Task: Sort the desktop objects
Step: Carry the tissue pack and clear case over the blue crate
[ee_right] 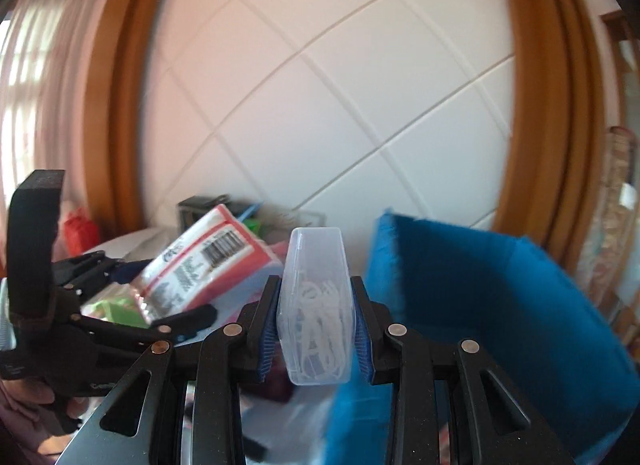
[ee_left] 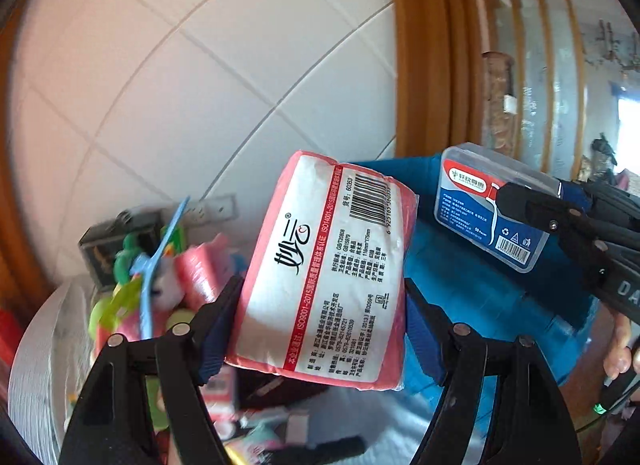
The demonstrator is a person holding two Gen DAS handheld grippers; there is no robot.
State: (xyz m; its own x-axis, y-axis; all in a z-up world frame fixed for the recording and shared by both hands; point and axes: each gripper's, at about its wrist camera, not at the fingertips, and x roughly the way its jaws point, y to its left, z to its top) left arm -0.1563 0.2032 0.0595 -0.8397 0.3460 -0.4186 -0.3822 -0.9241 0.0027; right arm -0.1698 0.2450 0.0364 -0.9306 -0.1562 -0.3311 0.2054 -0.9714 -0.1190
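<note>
My left gripper [ee_left: 324,321] is shut on a pink and white tissue pack [ee_left: 328,265] and holds it up in the air, label towards me. It also shows in the right wrist view [ee_right: 200,265], with the left gripper [ee_right: 160,297] at the left. My right gripper [ee_right: 316,329] is shut on a clear plastic floss-pick box [ee_right: 316,305], held upright above the table. In the left wrist view that box [ee_left: 492,205] with its blue label hangs in the right gripper [ee_left: 516,201] over a blue fabric bin [ee_left: 480,305].
The blue bin [ee_right: 500,305] stands at the right. A heap of toys and small packs [ee_left: 160,285] lies at the left on a round white table [ee_left: 44,345]. A white tiled wall [ee_right: 320,85] and a wooden frame [ee_right: 532,105] stand behind.
</note>
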